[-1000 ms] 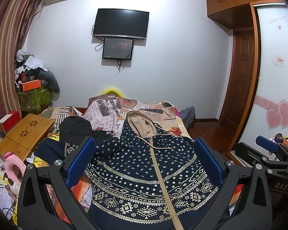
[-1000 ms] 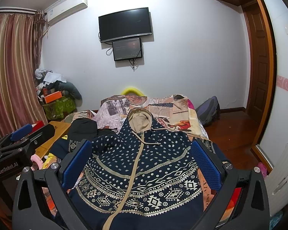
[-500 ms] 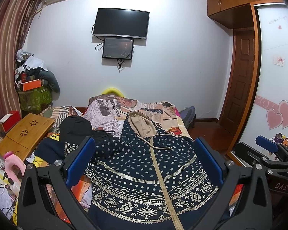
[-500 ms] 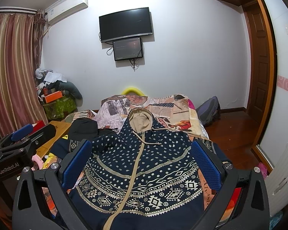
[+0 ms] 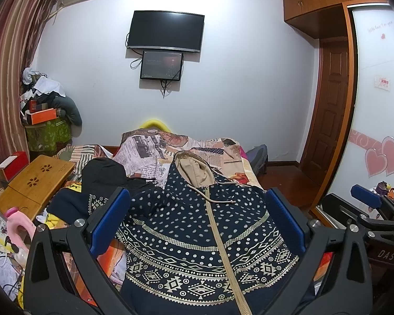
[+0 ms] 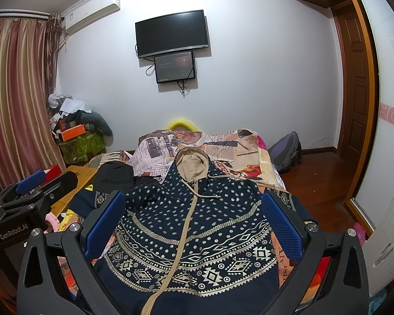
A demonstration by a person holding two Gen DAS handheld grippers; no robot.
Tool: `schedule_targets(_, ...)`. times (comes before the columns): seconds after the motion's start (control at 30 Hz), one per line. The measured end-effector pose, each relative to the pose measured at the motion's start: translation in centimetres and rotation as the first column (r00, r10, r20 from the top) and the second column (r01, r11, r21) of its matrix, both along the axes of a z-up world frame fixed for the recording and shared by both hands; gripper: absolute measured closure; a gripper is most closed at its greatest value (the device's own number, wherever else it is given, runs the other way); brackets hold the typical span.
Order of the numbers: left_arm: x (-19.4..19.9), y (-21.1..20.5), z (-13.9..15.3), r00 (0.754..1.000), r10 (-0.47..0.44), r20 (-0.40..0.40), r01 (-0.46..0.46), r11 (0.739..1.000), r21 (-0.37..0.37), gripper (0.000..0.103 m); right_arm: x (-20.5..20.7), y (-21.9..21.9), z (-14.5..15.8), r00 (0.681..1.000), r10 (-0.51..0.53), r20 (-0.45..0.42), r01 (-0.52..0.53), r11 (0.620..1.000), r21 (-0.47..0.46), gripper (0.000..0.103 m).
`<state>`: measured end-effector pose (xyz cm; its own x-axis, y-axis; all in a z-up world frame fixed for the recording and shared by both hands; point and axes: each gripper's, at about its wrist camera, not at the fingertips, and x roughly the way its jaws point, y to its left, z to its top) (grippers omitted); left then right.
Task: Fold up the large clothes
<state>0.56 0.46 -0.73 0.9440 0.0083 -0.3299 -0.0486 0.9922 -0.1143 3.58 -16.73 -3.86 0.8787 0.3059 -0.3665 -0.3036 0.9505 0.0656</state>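
The navy zip-up hoodie with cream dots, geometric bands and a beige-lined hood [image 5: 197, 231] [image 6: 194, 225] lies face up and spread flat on the bed with the newspaper-print cover [image 5: 155, 149] [image 6: 239, 144], hood toward the far wall, hem nearest the cameras. Its right side reaches the bed's edge, beyond which bare wooden floor [image 6: 317, 183] runs to the brown panelled door [image 5: 331, 105]. Its left sleeve bunches against a pile of black clothing [image 5: 102, 173] [image 6: 115, 173]; past that, a slotted bamboo lap desk [image 5: 36, 183] and loose clutter crowd the left side. A purple-grey backpack [image 6: 286, 152] sits on the floor by the bed's far corner.

The left hand-held gripper [image 5: 197, 220] hovers over the hem with its blue-padded jaws spread wide, gripping nothing. The right hand-held gripper [image 6: 194, 218] is likewise fully spread and empty, framing the hoodie's body.

Compared with a second ago, nothing has shifted: garment, both tools and surroundings sit exactly as they did
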Motion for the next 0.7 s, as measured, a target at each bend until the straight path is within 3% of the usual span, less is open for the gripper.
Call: schedule_targets(0.7,1.9,1.0,-0.7,1.0,0.012,-0.026,-0.012,1.0,-0.015,0.0,1.2,0.8,-0.5,1.0,-0.005,-0.021,0.004,1.0,-0.027,0.0)
